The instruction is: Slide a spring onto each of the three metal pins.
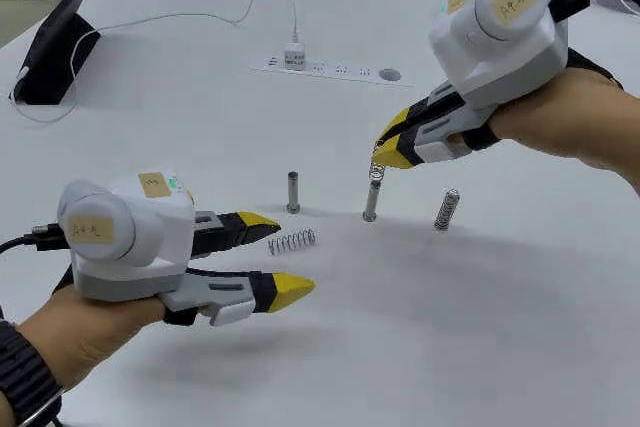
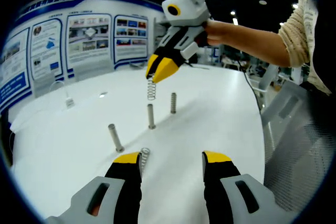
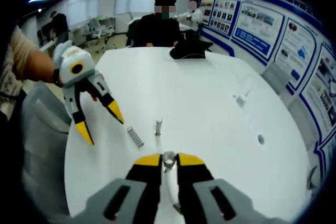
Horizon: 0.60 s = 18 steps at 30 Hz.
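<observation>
Head view | right hand-held gripper (image 1: pixel 381 156) pinching spring (image 1: pixel 377 174) over pin (image 1: pixel 371 205) | left hand-held gripper (image 1: pixel 295 253) released

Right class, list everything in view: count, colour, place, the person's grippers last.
bare pin: one, silver, left of row
middle pin: one, silver, below held spring
sprung pin: one, silver, right of row
loose spring: one, silver, lying near bare pin
held spring: one, silver, above middle pin
power strip: one, white, far side
stand: one, black, far left
left gripper: yellow-tipped, open, by loose spring
right gripper: yellow-tipped, shut on held spring
</observation>
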Tool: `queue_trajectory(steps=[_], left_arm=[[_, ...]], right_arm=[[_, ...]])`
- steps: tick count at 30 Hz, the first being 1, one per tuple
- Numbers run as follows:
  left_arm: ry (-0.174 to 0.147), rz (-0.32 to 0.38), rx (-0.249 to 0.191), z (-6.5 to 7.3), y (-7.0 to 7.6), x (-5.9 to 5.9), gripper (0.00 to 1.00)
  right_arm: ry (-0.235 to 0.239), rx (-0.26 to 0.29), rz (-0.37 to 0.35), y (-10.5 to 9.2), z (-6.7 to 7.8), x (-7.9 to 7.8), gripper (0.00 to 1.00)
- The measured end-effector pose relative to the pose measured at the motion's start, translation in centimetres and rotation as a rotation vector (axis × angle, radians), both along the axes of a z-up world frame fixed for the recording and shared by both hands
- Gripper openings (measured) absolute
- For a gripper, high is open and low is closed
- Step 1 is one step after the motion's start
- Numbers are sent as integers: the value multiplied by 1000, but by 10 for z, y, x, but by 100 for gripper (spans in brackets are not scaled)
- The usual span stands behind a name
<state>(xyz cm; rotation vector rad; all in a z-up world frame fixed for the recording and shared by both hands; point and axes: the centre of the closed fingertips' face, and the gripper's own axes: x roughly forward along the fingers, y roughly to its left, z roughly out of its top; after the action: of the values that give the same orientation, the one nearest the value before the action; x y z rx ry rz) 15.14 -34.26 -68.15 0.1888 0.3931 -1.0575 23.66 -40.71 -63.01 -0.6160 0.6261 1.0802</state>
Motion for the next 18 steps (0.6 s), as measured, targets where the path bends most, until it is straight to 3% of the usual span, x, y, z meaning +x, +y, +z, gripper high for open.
queue_trajectory(steps=[18], left_arm=[[13, 22, 3, -2, 5, -1, 47]], right_arm=[[46, -3, -30, -3, -23, 7, 12]])
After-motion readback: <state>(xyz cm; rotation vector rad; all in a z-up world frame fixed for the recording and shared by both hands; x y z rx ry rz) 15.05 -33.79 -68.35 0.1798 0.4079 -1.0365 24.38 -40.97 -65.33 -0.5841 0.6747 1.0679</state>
